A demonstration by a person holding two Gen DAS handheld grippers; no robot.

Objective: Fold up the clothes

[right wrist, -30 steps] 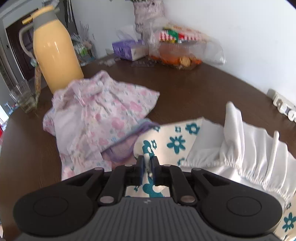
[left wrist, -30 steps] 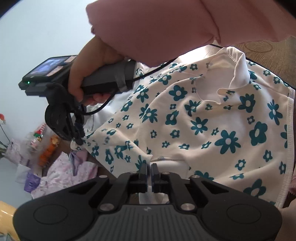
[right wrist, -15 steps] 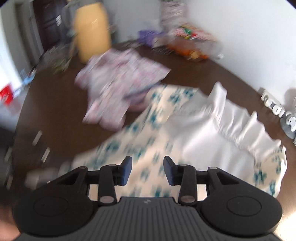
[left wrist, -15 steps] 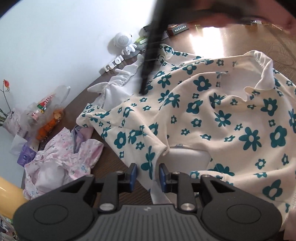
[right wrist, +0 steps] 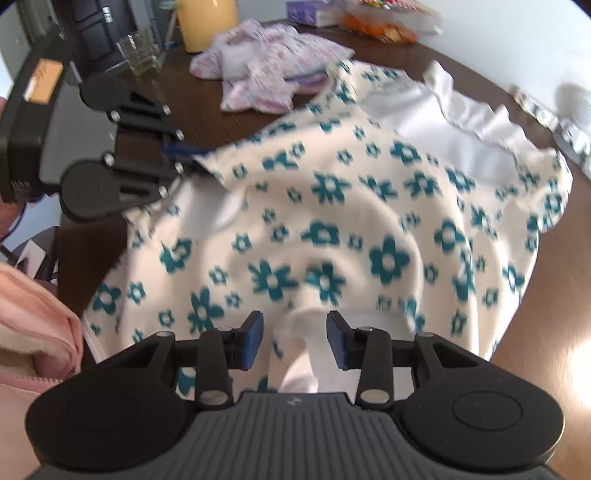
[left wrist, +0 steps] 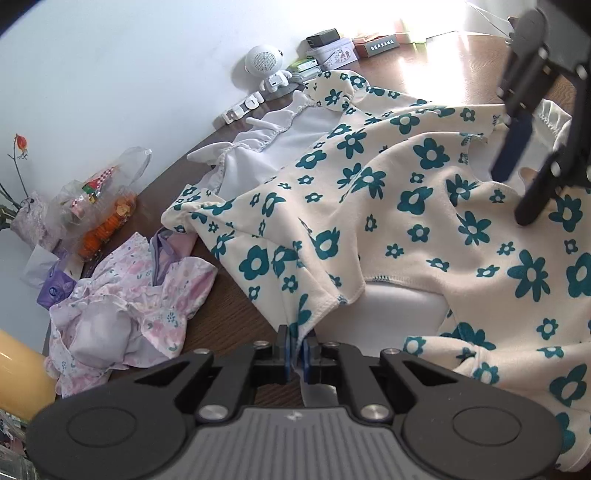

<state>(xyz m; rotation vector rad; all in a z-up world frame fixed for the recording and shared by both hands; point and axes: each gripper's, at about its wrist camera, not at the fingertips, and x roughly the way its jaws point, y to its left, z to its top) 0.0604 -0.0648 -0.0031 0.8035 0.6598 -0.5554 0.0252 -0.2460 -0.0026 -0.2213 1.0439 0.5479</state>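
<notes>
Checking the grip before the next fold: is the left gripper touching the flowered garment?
Touching. The left wrist view shows the left gripper shut on a corner of the flowered garment.

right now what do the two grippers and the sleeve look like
Both grippers are black plastic: the left gripper and right gripper each have a ribbed grey body, round side discs, silver screws and blue pads. The sleeve is pink.

- A home, lived-in and cluttered.
- Dark wooden surface (left wrist: 229,325) strewn with children's clothes: a flowered garment (left wrist: 424,221) and a pink floral one (left wrist: 133,295).
- Bag of snacks (left wrist: 99,206), yellow thermos jug (right wrist: 207,22), drinking glass (right wrist: 142,55), small white robot-shaped speaker (left wrist: 267,66) by the wall.
</notes>
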